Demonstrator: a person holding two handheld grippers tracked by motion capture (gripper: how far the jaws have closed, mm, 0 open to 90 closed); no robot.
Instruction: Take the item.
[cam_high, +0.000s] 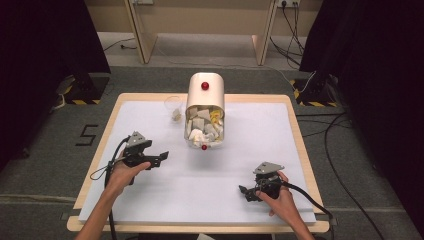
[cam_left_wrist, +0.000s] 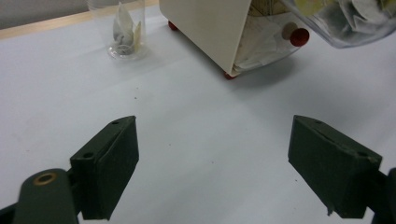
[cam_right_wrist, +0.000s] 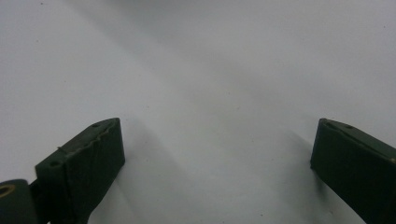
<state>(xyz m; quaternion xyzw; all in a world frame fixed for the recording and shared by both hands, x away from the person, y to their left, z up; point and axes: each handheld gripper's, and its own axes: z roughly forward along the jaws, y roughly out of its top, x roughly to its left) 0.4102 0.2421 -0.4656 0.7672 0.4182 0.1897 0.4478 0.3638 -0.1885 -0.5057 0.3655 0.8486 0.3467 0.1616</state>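
A cream box (cam_high: 205, 90) with a red knob on top stands at the middle back of the table. Its clear front bin (cam_high: 204, 131) tips open toward me, full of white and yellow sachets. Beside it on the left stands a clear glass (cam_high: 174, 107) holding a sachet. My left gripper (cam_high: 161, 158) hovers left of the bin, open and holding nothing. In the left gripper view the gripper (cam_left_wrist: 212, 135) faces the glass (cam_left_wrist: 123, 30), the box (cam_left_wrist: 210, 32) and the bin (cam_left_wrist: 345, 21). My right gripper (cam_high: 245, 194) rests near the front right, open over bare sheet (cam_right_wrist: 217, 140).
A white sheet (cam_high: 250, 150) covers the wooden table (cam_high: 300, 145). Bare sheet lies between the two grippers and in front of the bin. Cables trail from both grippers off the front edge. Dark curtains and floor cables surround the table.
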